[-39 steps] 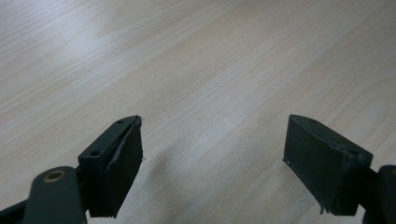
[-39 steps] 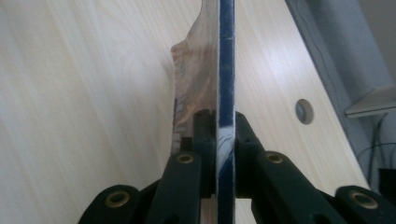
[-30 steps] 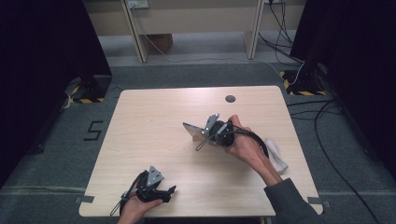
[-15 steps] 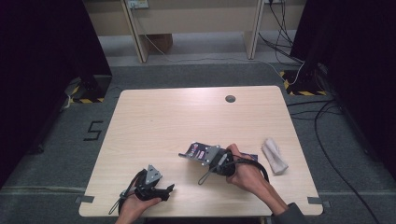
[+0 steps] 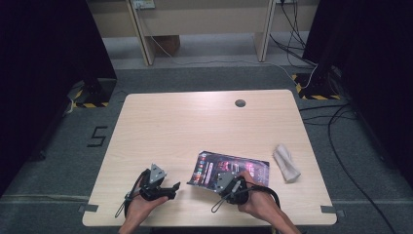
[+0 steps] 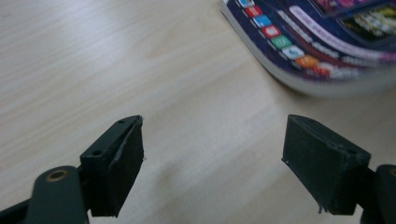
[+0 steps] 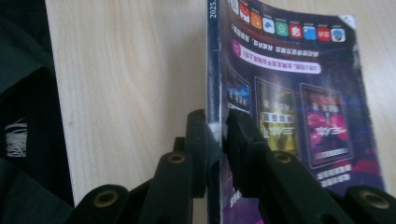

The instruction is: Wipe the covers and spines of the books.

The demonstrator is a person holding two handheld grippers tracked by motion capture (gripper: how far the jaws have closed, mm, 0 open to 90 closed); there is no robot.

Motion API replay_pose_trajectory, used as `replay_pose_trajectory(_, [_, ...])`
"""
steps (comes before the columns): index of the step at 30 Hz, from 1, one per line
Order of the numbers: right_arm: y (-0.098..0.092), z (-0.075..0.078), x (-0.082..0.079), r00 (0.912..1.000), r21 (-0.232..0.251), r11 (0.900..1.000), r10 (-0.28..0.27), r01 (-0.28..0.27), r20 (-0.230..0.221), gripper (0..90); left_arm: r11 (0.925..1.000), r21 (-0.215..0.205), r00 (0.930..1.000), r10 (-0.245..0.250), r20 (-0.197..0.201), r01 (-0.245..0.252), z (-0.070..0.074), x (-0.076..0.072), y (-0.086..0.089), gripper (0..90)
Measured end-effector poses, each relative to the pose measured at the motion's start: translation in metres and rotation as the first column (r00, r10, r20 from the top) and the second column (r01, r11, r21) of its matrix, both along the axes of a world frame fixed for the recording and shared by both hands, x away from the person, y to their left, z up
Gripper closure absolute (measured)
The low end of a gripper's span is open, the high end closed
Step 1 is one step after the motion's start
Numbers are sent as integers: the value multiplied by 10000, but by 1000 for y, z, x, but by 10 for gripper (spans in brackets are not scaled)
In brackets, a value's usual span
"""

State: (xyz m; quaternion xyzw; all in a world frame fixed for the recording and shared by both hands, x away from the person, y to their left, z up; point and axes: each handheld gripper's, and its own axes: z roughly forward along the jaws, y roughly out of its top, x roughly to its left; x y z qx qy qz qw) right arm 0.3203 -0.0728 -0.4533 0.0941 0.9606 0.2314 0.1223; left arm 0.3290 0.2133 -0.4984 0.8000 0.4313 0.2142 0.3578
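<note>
A dark glossy magazine (image 5: 229,168) lies flat on the wooden table (image 5: 195,126), near the front edge. My right gripper (image 5: 220,178) sits at its near edge. In the right gripper view, the right gripper (image 7: 217,135) straddles the magazine's (image 7: 289,93) spine; its jaws have just been opening and stand a sliver apart, with the spine still between them. My left gripper (image 5: 174,190) rests on the table left of the magazine. In its own view the left gripper (image 6: 212,158) is wide open over bare wood, the magazine's (image 6: 317,42) corner ahead to the right.
A crumpled white cloth (image 5: 286,163) lies to the right of the magazine. A round cable hole (image 5: 240,103) sits near the table's far edge. Dark curtains flank both sides, and cables (image 5: 341,146) trail over the floor on the right.
The right hand came down and toward the front edge with the magazine, which went from held up and tilted in the air to flat on the table. The left gripper stayed put.
</note>
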Motion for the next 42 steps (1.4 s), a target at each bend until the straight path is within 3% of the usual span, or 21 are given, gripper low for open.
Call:
replay_pose_trajectory(3, [-2,-7,-3,9999,138,9999,-11,13,-125,744,9997,-165,9995,158,288,-153,5,11,-4,201])
replay_pose_trajectory(5, [-5,-8,-6,9997,314,9994,-137,142,-179,712,9997,-259,9992,-9,402,20,8,16,-10,201])
replay_pose_trajectory(6, [-7,-9,-7,9996,400,9991,-144,154,-252,702,9986,-222,9982,-468,367,476,7,20,-20,202])
replay_pose_trajectory(8, [-13,-10,-9,9989,498,9982,-308,325,-355,679,9967,85,9958,-809,434,806,7,22,-30,202])
replay_pose_trajectory(11, [-19,-14,-13,9978,506,9973,-511,533,-424,650,9937,142,9924,-1120,518,1114,6,25,-39,203])
replay_pose_trajectory(13, [-28,-19,-18,9961,485,9959,-742,765,-484,601,9868,555,9864,-1554,541,1524,3,23,-49,203])
replay_pose_trajectory(18, [-37,-30,-22,9913,742,9901,-1148,1195,-644,544,9774,532,9763,-2076,607,2045,-3,20,-62,204])
replay_pose_trajectory(22, [-40,-31,-25,9871,809,9850,-1476,1523,-615,520,9557,1176,9578,-2789,695,2698,-9,14,-75,208])
replay_pose_trajectory(23, [-40,-31,-25,9871,809,9850,-1476,1523,-615,520,9557,1176,9578,-2789,695,2698,-9,14,-75,214])
replay_pose_trajectory(24, [-45,-31,-26,9798,822,9779,-1867,1924,-719,515,9489,1295,9512,-2990,762,2878,-9,11,-78,221])
replay_pose_trajectory(25, [-48,-31,-27,9742,846,9717,-2154,2207,-679,520,9465,1342,9491,-3051,778,2933,-9,10,-79,220])
replay_pose_trajectory(26, [-51,-30,-27,9708,728,9683,-2365,2389,-395,519,9447,1409,9477,-3091,797,2962,-9,9,-79,223])
replay_pose_trajectory(37, [-68,-35,-37,9622,681,9604,-2669,2702,-534,469,9483,1159,9512,-3033,569,2955,-10,9,-77,244])
replay_pose_trajectory(39, [-71,-35,-39,9572,557,9557,-2876,2889,-313,461,9492,1150,9521,-3007,560,2930,-11,9,-77,250])
replay_pose_trajectory(42, [-73,-34,-38,9508,561,9493,-3079,3094,-337,457,9407,1320,9441,-3230,659,3126,-10,5,-78,277])
